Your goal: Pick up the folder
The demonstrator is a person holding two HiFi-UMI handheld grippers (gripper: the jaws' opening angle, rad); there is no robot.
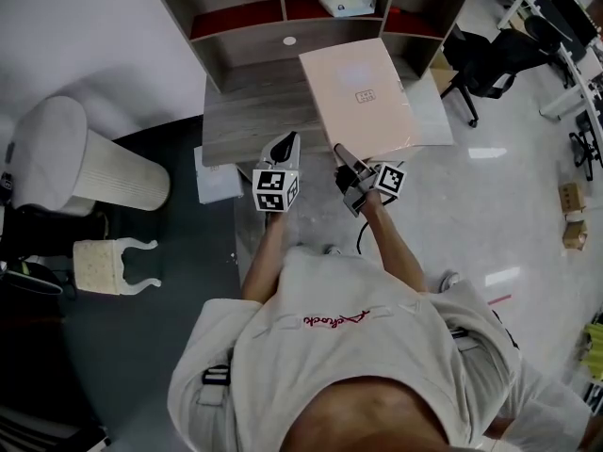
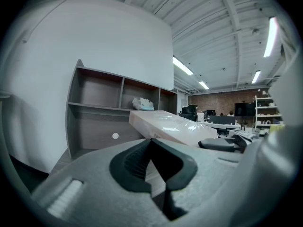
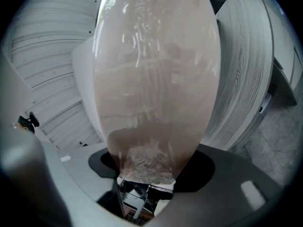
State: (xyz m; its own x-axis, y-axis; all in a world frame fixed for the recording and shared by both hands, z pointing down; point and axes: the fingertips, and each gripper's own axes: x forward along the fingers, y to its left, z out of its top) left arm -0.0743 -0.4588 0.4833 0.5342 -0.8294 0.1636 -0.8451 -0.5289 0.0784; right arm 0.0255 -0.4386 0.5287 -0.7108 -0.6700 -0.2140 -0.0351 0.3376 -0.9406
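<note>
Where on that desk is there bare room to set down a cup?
The grey wooden desk is bare on its left half, between the grey shelf unit's back panel and the front edge. The right half is crowded: the pale pink plastic-wrapped folder, held in the right hand-held gripper, hangs over it.

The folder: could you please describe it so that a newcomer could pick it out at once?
Find the grey desk with shelves at its back. The folder is the big pale pink rectangle in glossy wrap over its right part, near edge in the right tool. The sheet beside it is white.
</note>
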